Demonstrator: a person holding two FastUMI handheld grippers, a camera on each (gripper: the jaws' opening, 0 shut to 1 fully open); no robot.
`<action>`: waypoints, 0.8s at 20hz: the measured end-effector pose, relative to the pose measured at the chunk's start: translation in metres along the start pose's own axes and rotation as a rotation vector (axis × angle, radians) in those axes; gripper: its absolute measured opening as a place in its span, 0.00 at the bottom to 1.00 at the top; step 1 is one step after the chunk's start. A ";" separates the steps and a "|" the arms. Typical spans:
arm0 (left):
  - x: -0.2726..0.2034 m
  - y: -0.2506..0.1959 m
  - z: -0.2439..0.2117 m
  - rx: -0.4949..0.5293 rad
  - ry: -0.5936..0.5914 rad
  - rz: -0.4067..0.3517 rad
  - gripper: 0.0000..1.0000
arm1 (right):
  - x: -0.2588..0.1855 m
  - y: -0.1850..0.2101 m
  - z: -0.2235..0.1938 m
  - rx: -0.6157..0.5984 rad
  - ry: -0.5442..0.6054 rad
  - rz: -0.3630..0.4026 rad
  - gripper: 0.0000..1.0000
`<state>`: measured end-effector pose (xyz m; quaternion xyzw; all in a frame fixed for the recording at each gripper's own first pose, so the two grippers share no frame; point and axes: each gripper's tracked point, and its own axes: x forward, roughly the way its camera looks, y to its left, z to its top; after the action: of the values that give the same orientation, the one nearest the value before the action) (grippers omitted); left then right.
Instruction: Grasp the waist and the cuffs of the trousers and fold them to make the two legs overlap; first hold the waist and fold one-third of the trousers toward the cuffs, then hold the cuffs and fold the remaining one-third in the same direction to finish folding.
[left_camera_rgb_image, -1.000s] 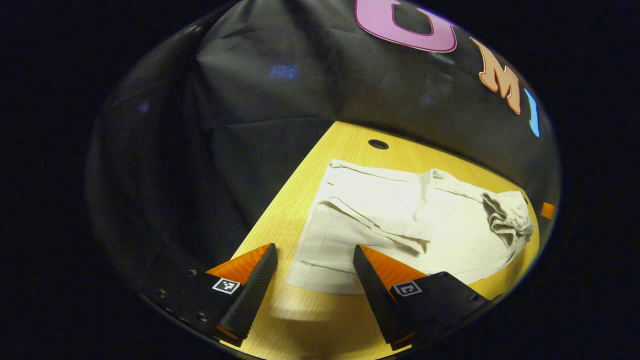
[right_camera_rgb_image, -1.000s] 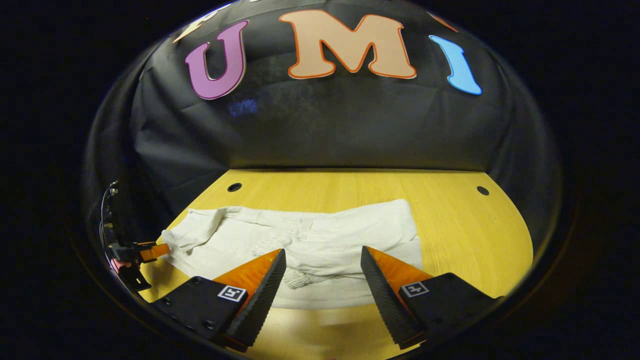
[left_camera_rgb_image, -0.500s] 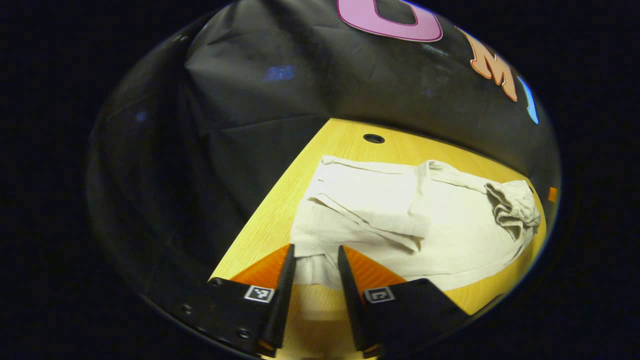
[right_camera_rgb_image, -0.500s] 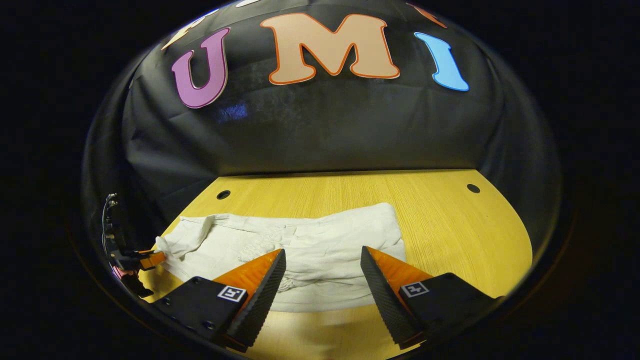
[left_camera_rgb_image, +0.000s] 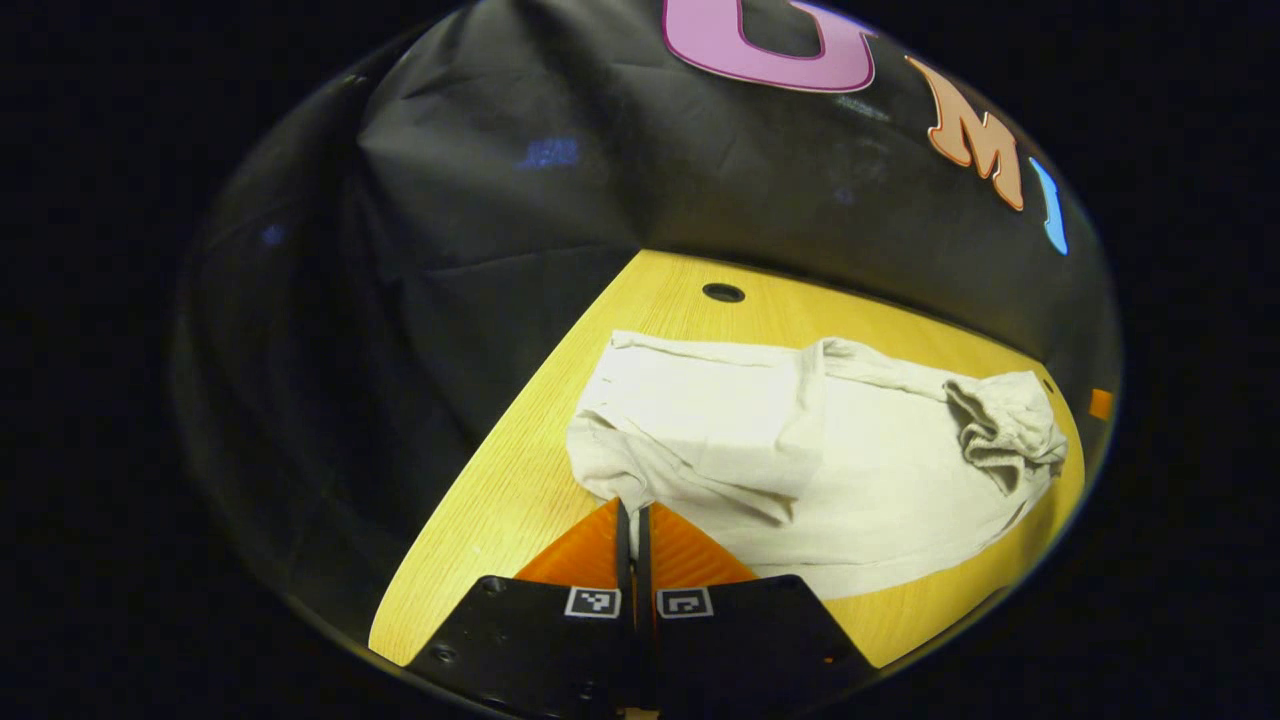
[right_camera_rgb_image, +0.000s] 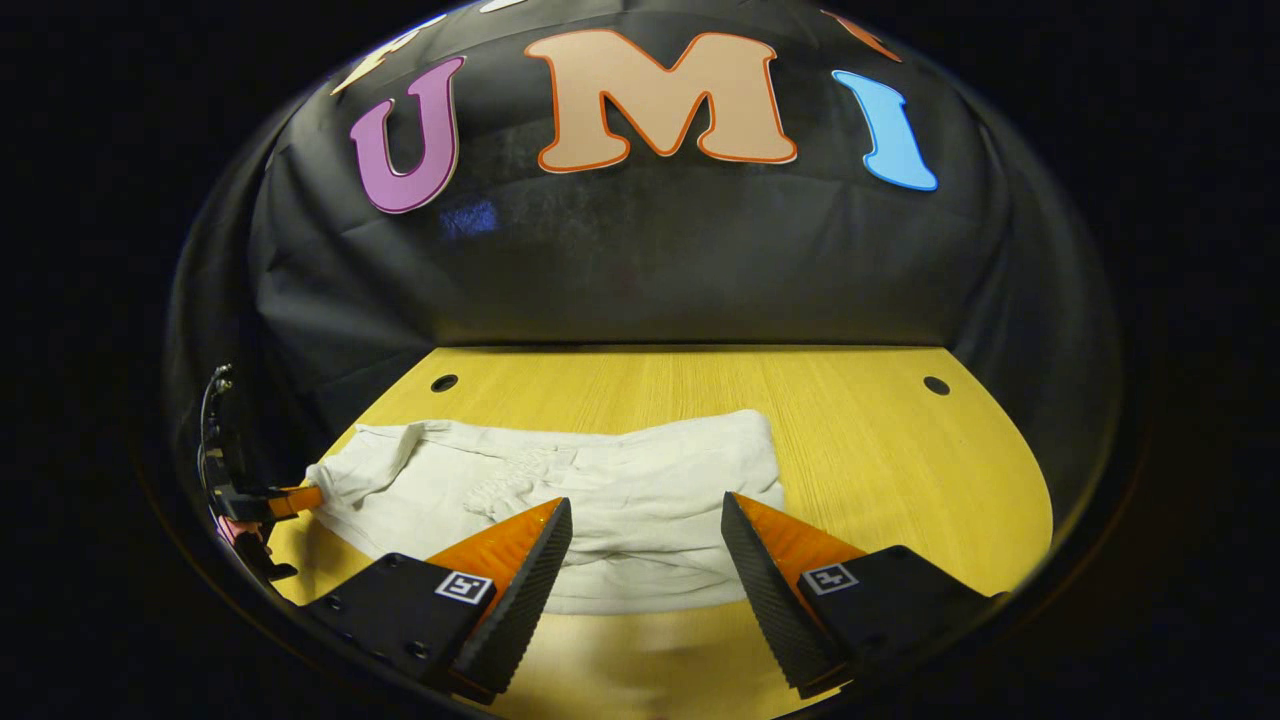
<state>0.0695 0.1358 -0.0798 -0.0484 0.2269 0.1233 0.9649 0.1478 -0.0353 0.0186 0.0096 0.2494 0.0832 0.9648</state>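
1. The off-white, creased cotton trousers (left_camera_rgb_image: 800, 470) are lying across the middle of the left gripper view, folded lengthwise into a wide band, with one layer lapping over another along a slanting edge near the centre.
2. Their far end is bunching into a crumpled knot at the right of that view, while the near corner is pulling into a point toward the bottom centre.
3. In the right gripper view the same trousers (right_camera_rgb_image: 600, 490) are stretching across the lower middle, from the lower left to just right of centre, with a gathered, wrinkled patch near their middle.
4. They are resting on the yellow wood-grain table (right_camera_rgb_image: 880, 450), which is showing small dark round holes near its far edge.
5. The left gripper (left_camera_rgb_image: 632, 515) is sitting at the bottom centre of its own view, its fingers pressing almost together on the near corner of the cloth.
6. In the right gripper view the left gripper (right_camera_rgb_image: 285, 500) is appearing at the lower left edge, touching the trousers' end.
7. The right gripper (right_camera_rgb_image: 645, 525) is hanging at the bottom of its view with its fingers spread wide, over the near edge of the cloth and holding nothing.
8. Small square black-and-white marker tags are showing on both grippers' bodies; they are carrying patterns, no readable words.
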 end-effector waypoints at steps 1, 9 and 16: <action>-0.005 -0.007 0.007 -0.005 -0.013 -0.016 0.00 | -0.002 -0.004 0.001 0.000 -0.004 -0.005 0.92; -0.034 -0.104 0.066 0.044 -0.118 -0.180 0.00 | -0.027 -0.044 0.005 -0.004 -0.035 -0.037 0.96; -0.054 -0.234 0.120 0.133 -0.204 -0.345 0.00 | -0.047 -0.091 -0.009 0.006 -0.020 -0.051 0.92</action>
<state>0.1351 -0.0841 0.0604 -0.0099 0.1240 -0.0549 0.9907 0.1171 -0.1326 0.0283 0.0069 0.2402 0.0579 0.9690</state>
